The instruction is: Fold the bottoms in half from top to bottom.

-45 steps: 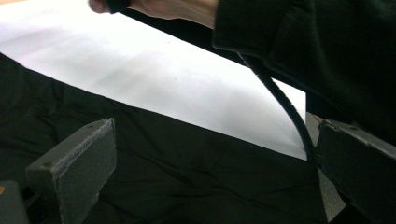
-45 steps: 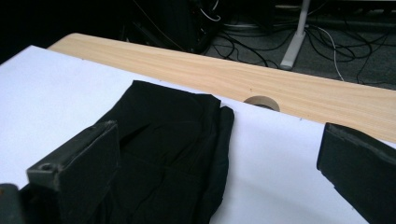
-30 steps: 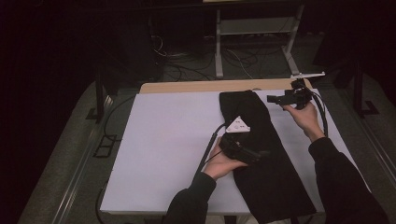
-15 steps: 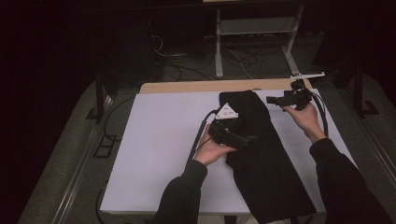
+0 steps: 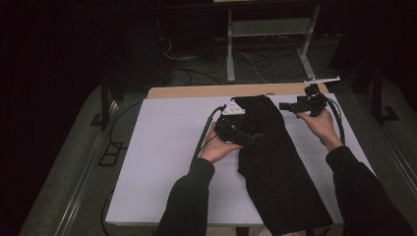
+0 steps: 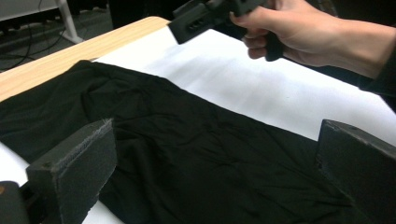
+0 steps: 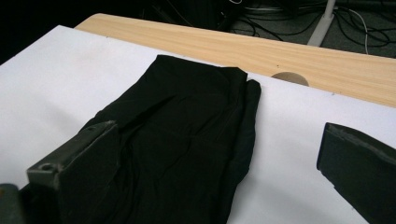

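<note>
Between the wide-open jaws of the left gripper (image 6: 215, 172), black cloth (image 6: 196, 154) is being framed, ungripped; the right hand (image 6: 299, 28) is being shown beyond. The cloth's far folded edge is being seen past the right gripper (image 7: 215, 172), likewise gaping, holding nothing. Bare white table (image 5: 162, 147) is lying leftward.

Table contents, by count
One black garment (image 5: 275, 162); one white sheet (image 5: 162, 152) on one table (image 5: 196, 91); two grippers: left gripper (image 5: 253, 137), right gripper (image 5: 284, 105); two hands.
</note>
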The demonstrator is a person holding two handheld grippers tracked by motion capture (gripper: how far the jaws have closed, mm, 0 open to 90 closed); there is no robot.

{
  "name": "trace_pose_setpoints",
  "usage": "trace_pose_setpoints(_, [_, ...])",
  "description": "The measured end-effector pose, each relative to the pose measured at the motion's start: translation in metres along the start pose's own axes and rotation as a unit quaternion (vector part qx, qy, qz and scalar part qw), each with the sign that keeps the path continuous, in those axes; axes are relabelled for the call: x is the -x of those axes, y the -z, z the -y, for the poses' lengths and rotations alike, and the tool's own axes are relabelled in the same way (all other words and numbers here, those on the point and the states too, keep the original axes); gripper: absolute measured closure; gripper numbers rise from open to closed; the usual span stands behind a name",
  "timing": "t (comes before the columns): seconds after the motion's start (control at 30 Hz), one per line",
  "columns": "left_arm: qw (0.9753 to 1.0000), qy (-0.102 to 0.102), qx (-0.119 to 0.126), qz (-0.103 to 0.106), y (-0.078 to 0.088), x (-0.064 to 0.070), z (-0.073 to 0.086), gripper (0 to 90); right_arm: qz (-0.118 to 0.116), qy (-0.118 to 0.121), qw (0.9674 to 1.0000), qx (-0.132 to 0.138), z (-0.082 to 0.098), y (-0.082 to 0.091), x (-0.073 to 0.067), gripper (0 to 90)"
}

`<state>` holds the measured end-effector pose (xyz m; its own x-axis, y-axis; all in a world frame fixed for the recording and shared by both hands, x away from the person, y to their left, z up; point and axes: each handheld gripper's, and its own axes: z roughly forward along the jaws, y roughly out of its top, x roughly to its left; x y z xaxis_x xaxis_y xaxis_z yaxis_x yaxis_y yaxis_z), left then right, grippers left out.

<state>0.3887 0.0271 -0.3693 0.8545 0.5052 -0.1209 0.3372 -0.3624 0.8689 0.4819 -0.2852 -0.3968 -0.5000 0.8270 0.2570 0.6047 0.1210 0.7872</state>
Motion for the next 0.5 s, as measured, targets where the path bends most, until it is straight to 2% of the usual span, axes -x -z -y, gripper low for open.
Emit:
trace_pose_setpoints(0.2, [0.9999,0.010,0.003,-0.007,-0.001,-0.013,-0.002,0.0,-0.004,0.002,1.0000,-0.002,0.002,-0.002,-0.001,0.0])
trace_pose_setpoints(0.5, [0.9998,0.009,-0.002,-0.018,-0.002,-0.028,-0.008,0.0,-0.004,0.000,1.0000,-0.005,0.005,-0.003,0.001,0.0])
